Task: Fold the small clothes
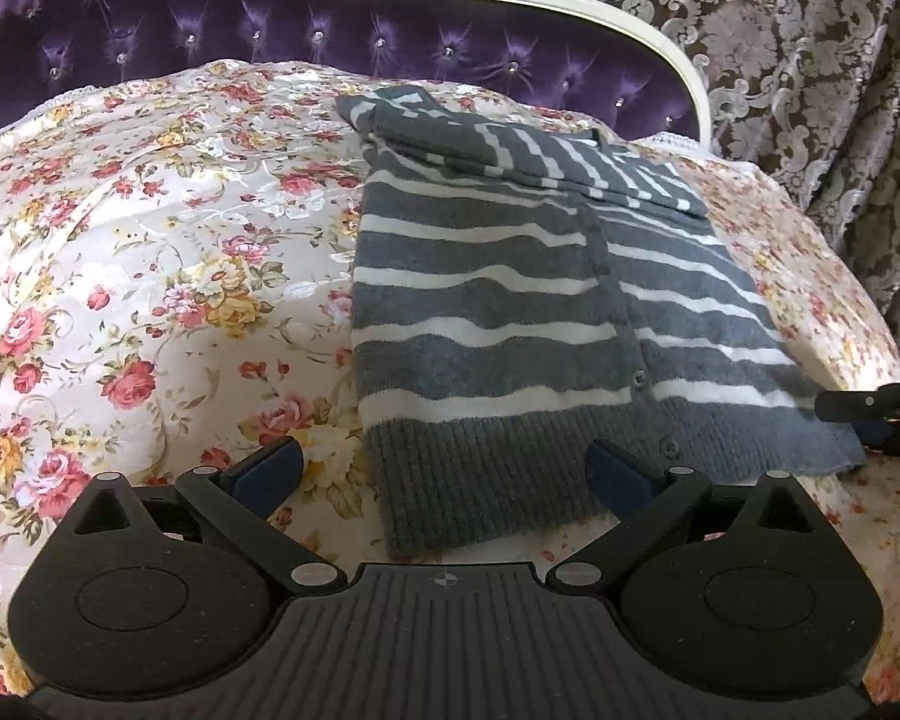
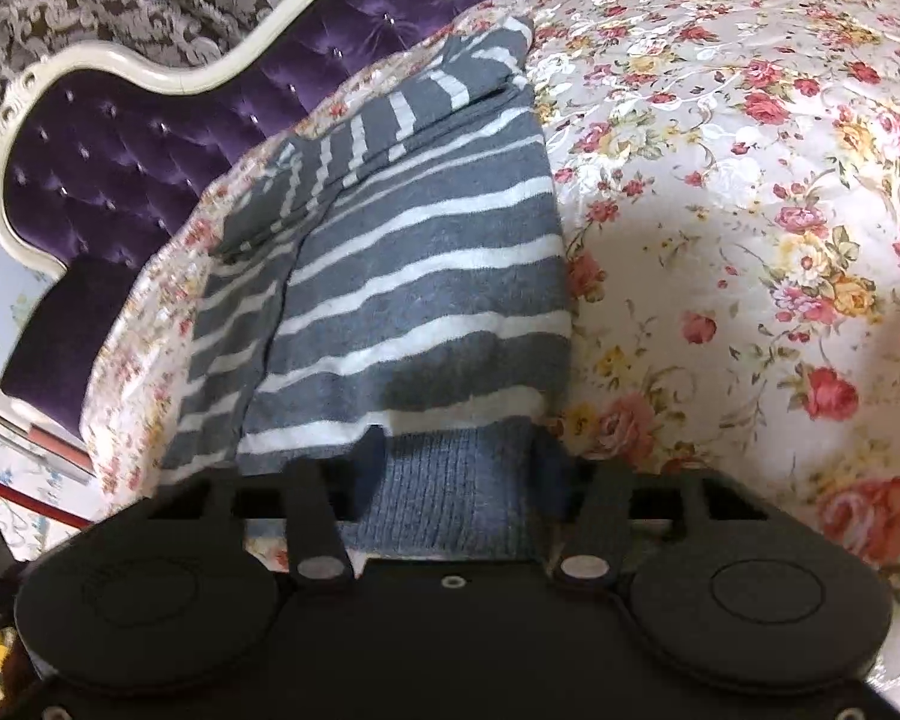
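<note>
A grey cardigan with white stripes point(image 1: 510, 300) lies flat on the floral bedspread point(image 1: 150, 240), its sleeves folded across the top and its ribbed hem nearest me. My left gripper point(image 1: 447, 471) is open wide, low over the hem's left corner, with the ribbing between its blue fingertips point(image 1: 282, 468). In the right wrist view the same cardigan point(image 2: 420, 300) runs away from me. My right gripper point(image 2: 459, 468) stands partly open at the hem's other end. The ribbed band sits between its fingers point(image 2: 369, 468), which rest at the fabric without pinching it.
A purple tufted headboard point(image 1: 330, 30) with a white frame rises behind the bed, and a damask curtain point(image 1: 810, 60) hangs to its right. The bed edge point(image 2: 120, 360) drops off just left of the cardigan. A black part of the other tool point(image 1: 858, 405) shows at the right.
</note>
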